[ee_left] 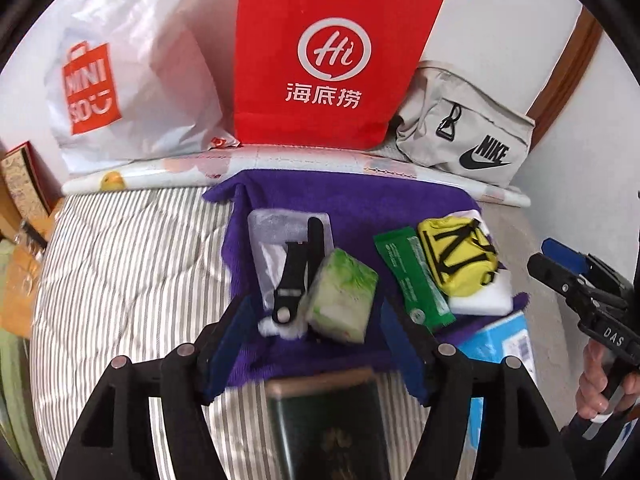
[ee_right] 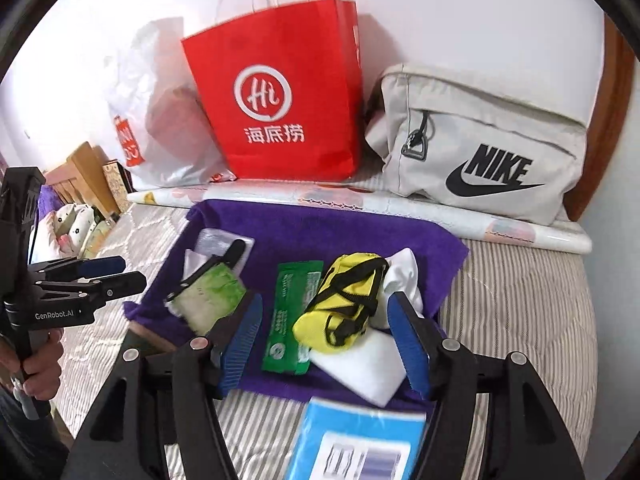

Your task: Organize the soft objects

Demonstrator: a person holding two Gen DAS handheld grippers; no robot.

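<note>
A purple towel [ee_left: 352, 196] [ee_right: 320, 232] lies on the striped bed. On it are a green-white tissue pack [ee_left: 342, 300] [ee_right: 208, 296], a black strap on a clear pouch [ee_left: 296, 264] [ee_right: 216, 260], a green wipes pack [ee_left: 412, 276] [ee_right: 294, 316], a yellow pouch with black straps [ee_left: 460, 260] [ee_right: 344, 304] and a white foam pad [ee_left: 484, 300] [ee_right: 364, 372]. My left gripper [ee_left: 316, 344] is open above the towel's near edge, near the tissue pack. My right gripper [ee_right: 324, 340] is open around the wipes and yellow pouch.
A red paper bag [ee_left: 328, 60] [ee_right: 280, 96], a white Miniso bag [ee_left: 128, 80] and a grey Nike bag [ee_left: 464, 136] [ee_right: 480, 148] stand against the wall behind a rolled sheet [ee_left: 160, 178]. A dark booklet [ee_left: 332, 424] and a blue box [ee_left: 500, 340] [ee_right: 356, 444] lie near.
</note>
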